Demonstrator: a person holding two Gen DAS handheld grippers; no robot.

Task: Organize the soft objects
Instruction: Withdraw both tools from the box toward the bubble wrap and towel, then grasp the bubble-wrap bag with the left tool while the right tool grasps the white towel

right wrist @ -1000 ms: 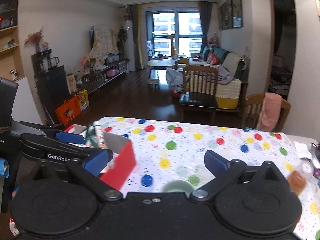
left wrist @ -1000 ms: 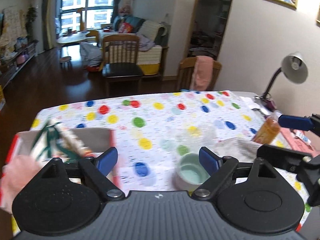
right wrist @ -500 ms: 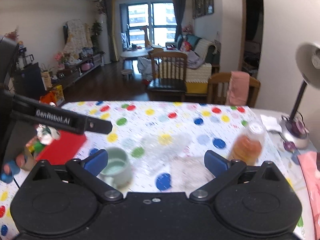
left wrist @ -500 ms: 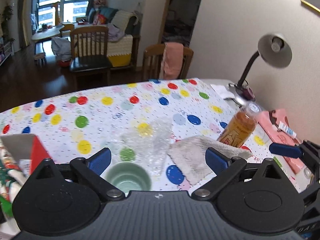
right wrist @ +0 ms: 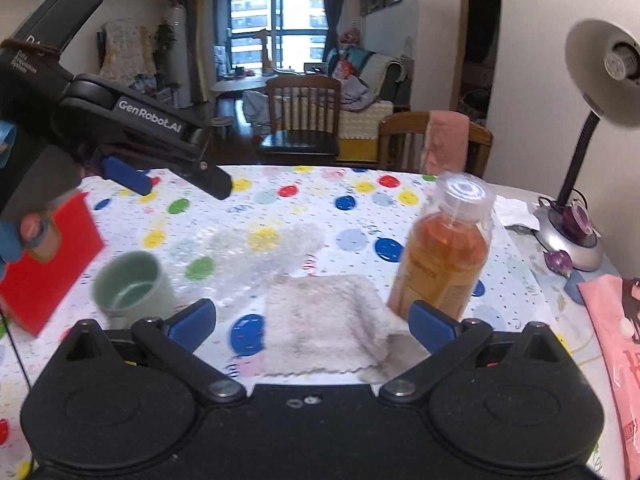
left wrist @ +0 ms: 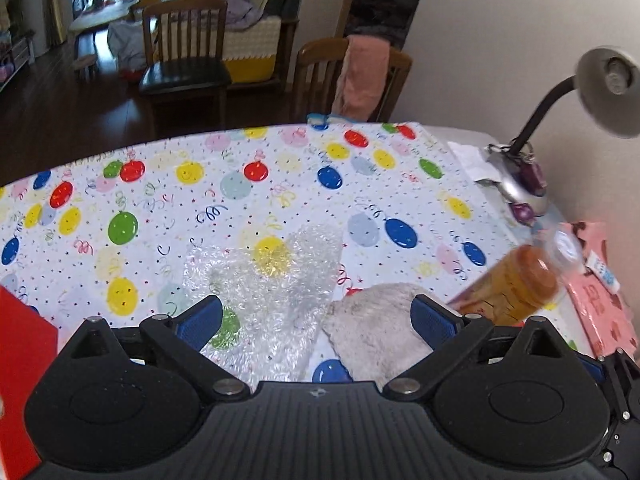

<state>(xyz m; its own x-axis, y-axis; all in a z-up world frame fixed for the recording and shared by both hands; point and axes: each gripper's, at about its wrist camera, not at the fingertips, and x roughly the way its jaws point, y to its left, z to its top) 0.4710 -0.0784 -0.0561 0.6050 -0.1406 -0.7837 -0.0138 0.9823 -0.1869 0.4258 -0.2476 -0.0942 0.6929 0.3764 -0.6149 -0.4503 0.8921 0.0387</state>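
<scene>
Terry cloth, a whitish folded towel (right wrist: 324, 320), is lying near the counter's (left wrist: 280, 184) near edge, just beside a sheet of bubble wrap (left wrist: 272, 280) that is spreading over the balloon-print cover toward the middle. The right claw (right wrist: 312, 320) is hanging above the towel with its blue fingertips (right wrist: 430, 322) spread wide on either side of it, gripping nothing; half a second ago the towel was sitting further off and blurred, so this claw has been closing in on it. The left claw (left wrist: 316, 320) is also spread wide and empty, now looking over the bubble wrap and the towel's left part, whereas half a second ago a green cup was showing between its fingertips; in the right wrist view that cup (right wrist: 132, 284) is standing toward the counter's left side, beside a red box (right wrist: 48, 256). An orange drink bottle (right wrist: 444, 248) is standing upright just beside the towel's right edge. A desk lamp (right wrist: 576, 184) is sitting at the counter's far right corner, and a pink packet (right wrist: 612, 336) is lying along the right edge.
</scene>
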